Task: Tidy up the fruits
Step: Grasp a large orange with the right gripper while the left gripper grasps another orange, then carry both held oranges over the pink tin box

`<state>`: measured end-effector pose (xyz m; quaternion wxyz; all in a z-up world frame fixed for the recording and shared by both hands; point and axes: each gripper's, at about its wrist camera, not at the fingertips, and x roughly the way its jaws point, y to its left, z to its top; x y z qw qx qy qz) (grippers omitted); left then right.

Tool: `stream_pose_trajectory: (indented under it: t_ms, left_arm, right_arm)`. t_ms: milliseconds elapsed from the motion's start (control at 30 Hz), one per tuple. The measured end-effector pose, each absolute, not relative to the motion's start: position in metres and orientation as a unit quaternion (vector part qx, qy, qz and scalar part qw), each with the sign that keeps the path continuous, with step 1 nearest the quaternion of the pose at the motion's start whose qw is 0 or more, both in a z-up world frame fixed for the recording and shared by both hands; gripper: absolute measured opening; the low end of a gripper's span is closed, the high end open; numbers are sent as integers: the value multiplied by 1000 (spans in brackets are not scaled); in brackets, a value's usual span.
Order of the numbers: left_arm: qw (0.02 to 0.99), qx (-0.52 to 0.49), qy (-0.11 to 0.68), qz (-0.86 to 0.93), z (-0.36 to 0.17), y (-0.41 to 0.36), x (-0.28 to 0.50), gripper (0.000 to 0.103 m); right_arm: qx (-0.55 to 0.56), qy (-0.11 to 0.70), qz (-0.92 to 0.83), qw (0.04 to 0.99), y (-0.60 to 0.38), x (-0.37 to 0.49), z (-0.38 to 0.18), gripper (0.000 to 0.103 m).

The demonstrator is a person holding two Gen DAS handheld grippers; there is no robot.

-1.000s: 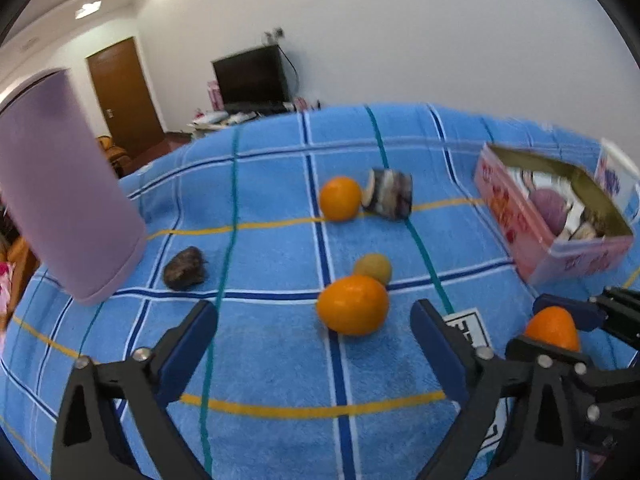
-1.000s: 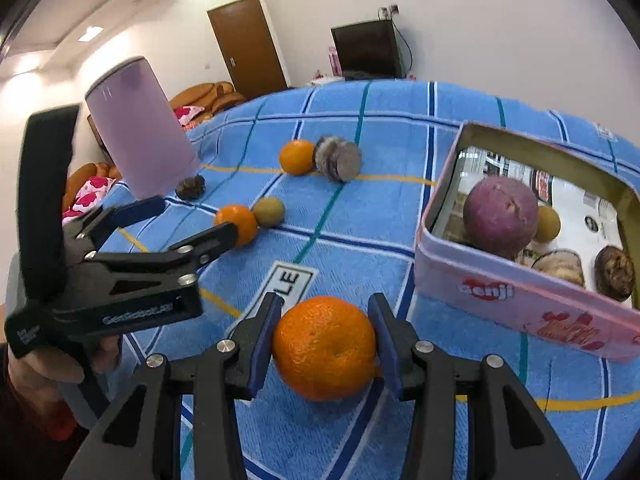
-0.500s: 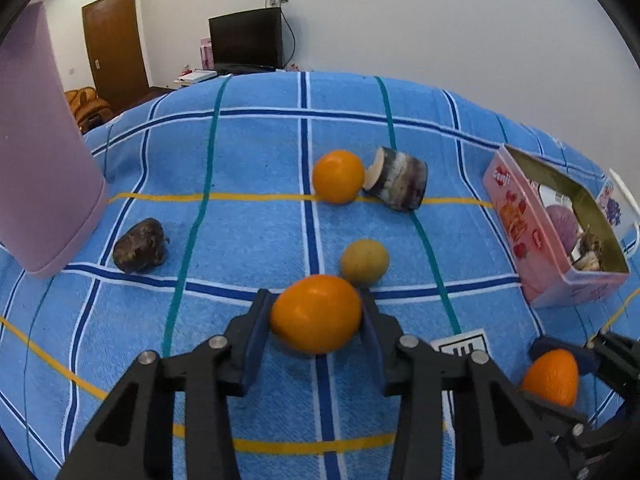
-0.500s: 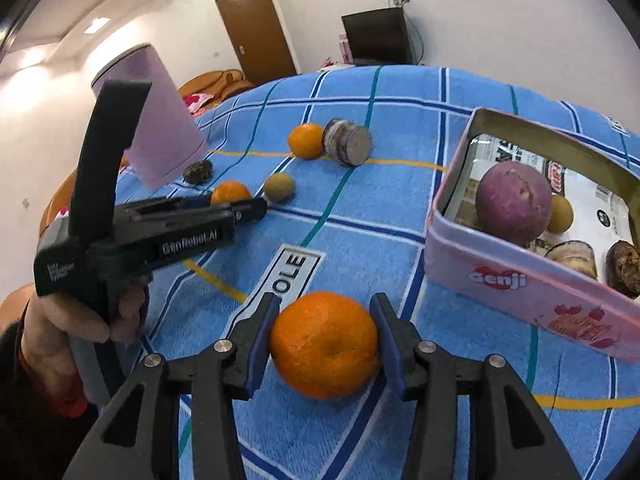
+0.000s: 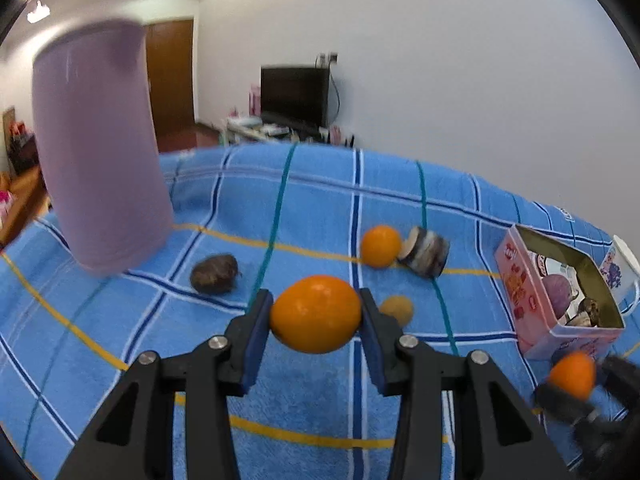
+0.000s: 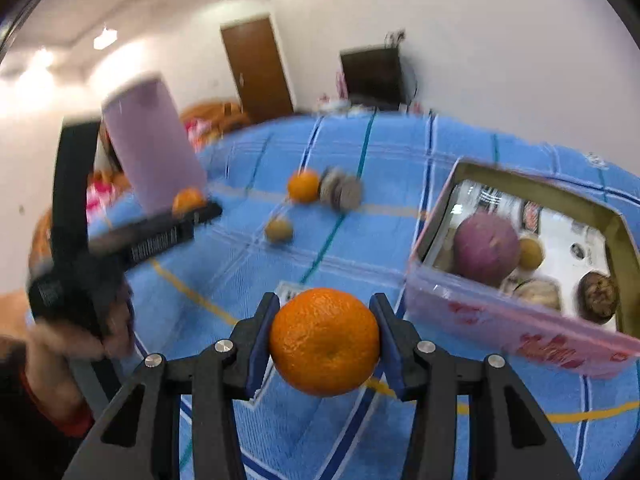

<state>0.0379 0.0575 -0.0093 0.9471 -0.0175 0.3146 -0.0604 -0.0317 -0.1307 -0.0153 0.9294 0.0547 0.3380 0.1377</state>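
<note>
My left gripper (image 5: 316,320) is shut on a smooth orange (image 5: 316,304), held just above the blue checked cloth (image 5: 300,400). In the right wrist view my right gripper (image 6: 324,344) is shut on a dimpled orange (image 6: 324,328), close to the pink tin box (image 6: 500,320). That box holds a purple round fruit (image 6: 486,246) and several smaller ones. A third orange (image 5: 380,246) lies on the cloth beside a striped cut piece (image 5: 428,252). A small yellow-green fruit (image 5: 398,310) and a dark brown fruit (image 5: 214,274) also lie there.
A tall lilac cylinder (image 5: 100,168) stands on the cloth at the left. The pink tin box (image 5: 516,280) sits at the right edge of the left wrist view. A person's hand (image 6: 80,340) holds the left gripper. A door and a television stand behind.
The left gripper's jaws closed on the smooth orange and lifted it off the cloth, rolling as it rose. The right gripper keeps its grip on the dimpled orange.
</note>
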Motion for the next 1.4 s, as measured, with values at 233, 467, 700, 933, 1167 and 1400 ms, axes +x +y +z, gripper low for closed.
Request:
stream_pose_trajectory:
  t_ms: [233,467,700,933,1167,1400]
  left_arm:
    - [955,25,286,-67,-1,31,24,44]
    - [958,42,273,-74,5,2,13,44]
    - [959,52,267,-73,12,-25,11,44]
    - [961,52,259,-86,21,-52,9,44]
    - [961,44,254,-100,30,-79,17,44]
    - [959,43,250,-124,32,-112,23,44]
  right_arm:
    - [36,256,82,962,-144,-49,6,49]
    - [33,229,47,972,-155,-55,17,49]
    - [51,227,21,972,-171,-56,21,49]
    - [58,214,1,975,-185,-59,27,49]
    - [22,186,-43,981,-197,-63,36,49]
    - [44,184,-82,979,-225,-61,38,49]
